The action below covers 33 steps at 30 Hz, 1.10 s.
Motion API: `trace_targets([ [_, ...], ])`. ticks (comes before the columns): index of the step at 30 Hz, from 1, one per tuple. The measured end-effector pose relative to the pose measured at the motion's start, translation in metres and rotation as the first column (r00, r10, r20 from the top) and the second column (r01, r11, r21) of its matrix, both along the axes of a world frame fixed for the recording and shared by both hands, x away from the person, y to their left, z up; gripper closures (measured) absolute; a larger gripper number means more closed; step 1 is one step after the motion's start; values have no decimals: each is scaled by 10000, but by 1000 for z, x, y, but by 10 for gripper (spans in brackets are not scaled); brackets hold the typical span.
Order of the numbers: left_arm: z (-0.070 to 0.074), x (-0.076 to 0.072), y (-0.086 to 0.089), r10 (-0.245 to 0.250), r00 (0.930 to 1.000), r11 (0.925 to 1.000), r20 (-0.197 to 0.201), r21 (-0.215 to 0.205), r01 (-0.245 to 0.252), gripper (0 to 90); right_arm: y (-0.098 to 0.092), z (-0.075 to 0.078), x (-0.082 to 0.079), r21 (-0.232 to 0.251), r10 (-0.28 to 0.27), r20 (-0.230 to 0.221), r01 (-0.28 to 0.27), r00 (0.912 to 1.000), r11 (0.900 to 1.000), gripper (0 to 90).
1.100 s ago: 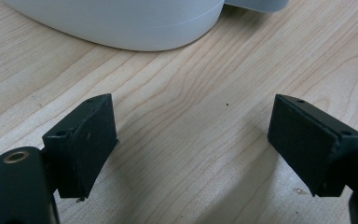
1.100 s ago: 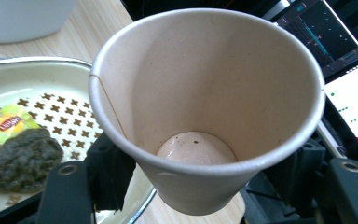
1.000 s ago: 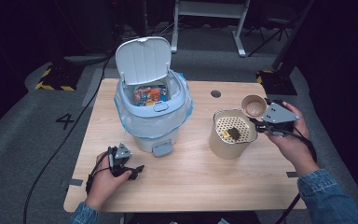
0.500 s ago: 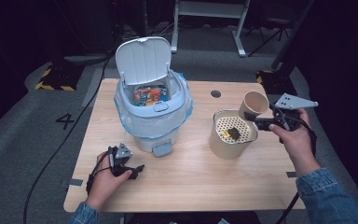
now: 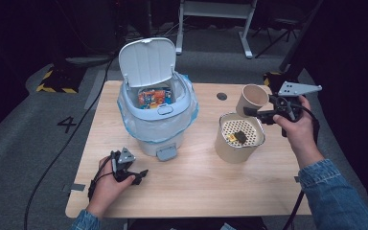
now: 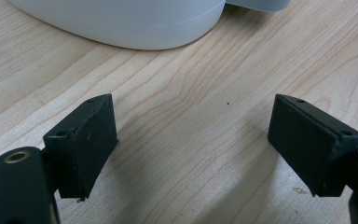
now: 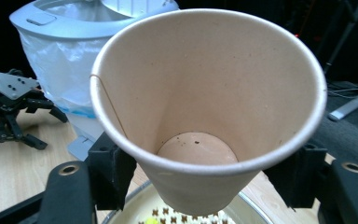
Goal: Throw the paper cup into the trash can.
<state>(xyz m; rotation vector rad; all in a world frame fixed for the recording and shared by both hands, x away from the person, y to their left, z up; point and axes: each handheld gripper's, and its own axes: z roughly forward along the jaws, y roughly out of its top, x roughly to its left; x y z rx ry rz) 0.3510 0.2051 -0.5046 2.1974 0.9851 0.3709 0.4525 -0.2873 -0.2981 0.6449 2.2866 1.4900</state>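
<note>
— Where is the paper cup (image 5: 253, 99)?

— In the right gripper (image 5: 261, 114), clamped between both jaws and held in the air, tipped so its open mouth faces the gripper's camera. In the right gripper view the cup (image 7: 208, 105) looks empty, a few dark specks on its bottom. It hangs just above the far rim of the round container (image 5: 238, 138).

— What is that container?

— A tan cylinder standing on the wooden surface (image 5: 196, 182), with a perforated insert inside. A small dark piece (image 5: 240, 137) lies on the insert, with something yellow beside it; I can't tell what either is.

— And the bin?

— The white pedal bin (image 5: 156, 115) stands left of the container, well apart from it, its lid (image 5: 147, 61) raised upright. It is lined with a clear bag, and colourful packaging (image 5: 154, 97) lies inside.

— The other gripper?

— The left gripper (image 5: 133, 175) rests low on the surface near the front edge, held by the left hand (image 5: 106, 184), just in front of the bin's pedal. Its jaws stand wide apart with nothing between them; in the left gripper view bare wood (image 6: 191, 140) shows between them and the bin's white base (image 6: 121, 21) sits beyond.
</note>
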Motion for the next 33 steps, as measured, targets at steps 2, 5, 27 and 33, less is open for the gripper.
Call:
trace_targets([
  [2,0,0,0,1,10000,10000,-1,2,-1,158,5,5,4,44,184,-8,-184,9998,9998,325],
  [5,0,0,0,-1,10000,10000,-6,4,1,158,14,16,11,-6,426,-66,-426,9991,9991,325],
  [27,0,2,2,-211,9998,9998,-35,-34,210,156,78,62,39,25,1090,358,-1091,9934,9940,320],
  [33,0,2,2,-218,9998,9998,-26,-36,218,156,107,66,44,377,1356,279,-1366,9904,9899,319],
])
